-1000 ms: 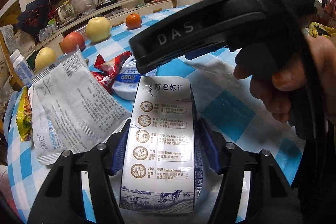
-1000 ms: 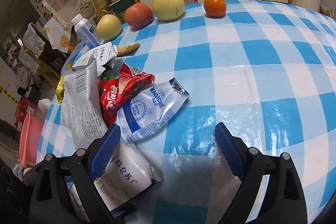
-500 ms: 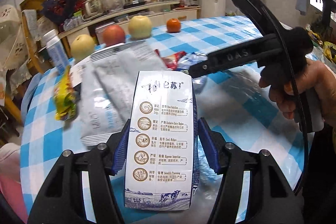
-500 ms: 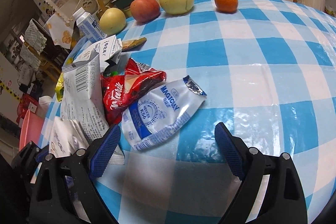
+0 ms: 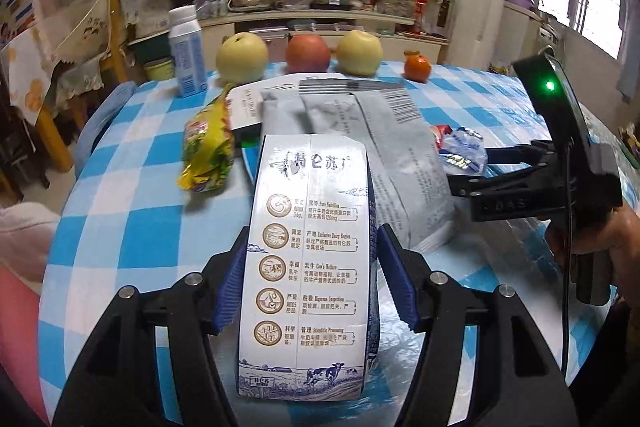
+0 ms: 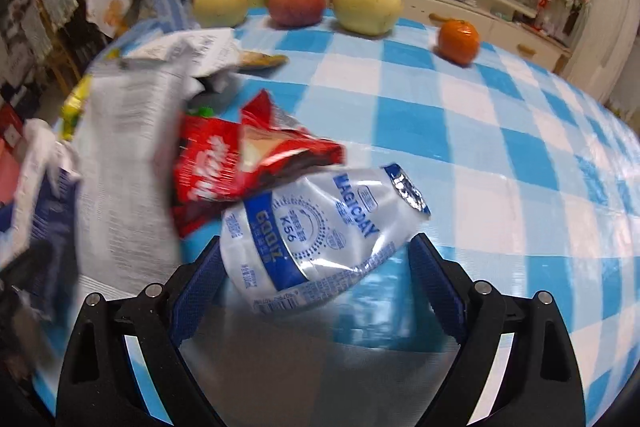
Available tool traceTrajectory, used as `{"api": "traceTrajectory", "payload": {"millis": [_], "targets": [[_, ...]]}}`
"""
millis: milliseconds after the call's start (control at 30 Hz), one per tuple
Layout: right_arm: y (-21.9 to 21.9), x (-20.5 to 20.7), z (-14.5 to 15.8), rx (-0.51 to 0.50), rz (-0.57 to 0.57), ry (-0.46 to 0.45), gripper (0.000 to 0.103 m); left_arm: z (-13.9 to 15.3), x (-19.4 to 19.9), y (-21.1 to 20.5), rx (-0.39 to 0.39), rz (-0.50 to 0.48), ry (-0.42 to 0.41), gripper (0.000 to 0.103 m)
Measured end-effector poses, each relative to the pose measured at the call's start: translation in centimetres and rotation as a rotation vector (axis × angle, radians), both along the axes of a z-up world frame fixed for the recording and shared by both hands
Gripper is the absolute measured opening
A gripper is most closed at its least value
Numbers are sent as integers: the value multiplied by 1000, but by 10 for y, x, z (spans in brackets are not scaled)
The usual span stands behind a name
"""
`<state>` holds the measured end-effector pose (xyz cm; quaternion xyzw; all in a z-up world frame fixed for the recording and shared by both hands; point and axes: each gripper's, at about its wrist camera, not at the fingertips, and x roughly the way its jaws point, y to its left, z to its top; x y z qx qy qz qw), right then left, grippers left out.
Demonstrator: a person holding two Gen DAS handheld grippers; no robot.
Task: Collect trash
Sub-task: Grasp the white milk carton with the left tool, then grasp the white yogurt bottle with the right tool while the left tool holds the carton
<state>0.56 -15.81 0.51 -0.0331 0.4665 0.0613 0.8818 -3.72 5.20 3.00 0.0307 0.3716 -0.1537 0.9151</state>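
Grey bag (image 6: 120, 163) blurred, print perhaps unreadable.

The right gripper (image 6: 316, 279) hangs low over the checked bench (image 6: 500, 163), its blue-padded jaws spread wide with the bottom end of a white and blue pouch (image 6: 320, 231) lying between them. A crumpled red wrapper (image 6: 244, 163) overlaps the pouch's upper left, beside a blurred grey-white bag (image 6: 120, 163). Along the far edge sit a yellow pear (image 6: 222, 1), a red apple (image 6: 296, 1), a yellow apple (image 6: 368, 3) and an orange (image 6: 458, 41).
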Motion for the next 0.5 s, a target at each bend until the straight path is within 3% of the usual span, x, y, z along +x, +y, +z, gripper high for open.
{"api": "traceTrajectory", "payload": {"millis": [267, 500], "targets": [[-55, -1, 1, -13, -173, 26, 94, 0, 8, 8, -29, 28, 11, 63], [-54, -1, 15, 131, -180, -39, 95, -1, 12, 14, -52, 50, 12, 63]]}}
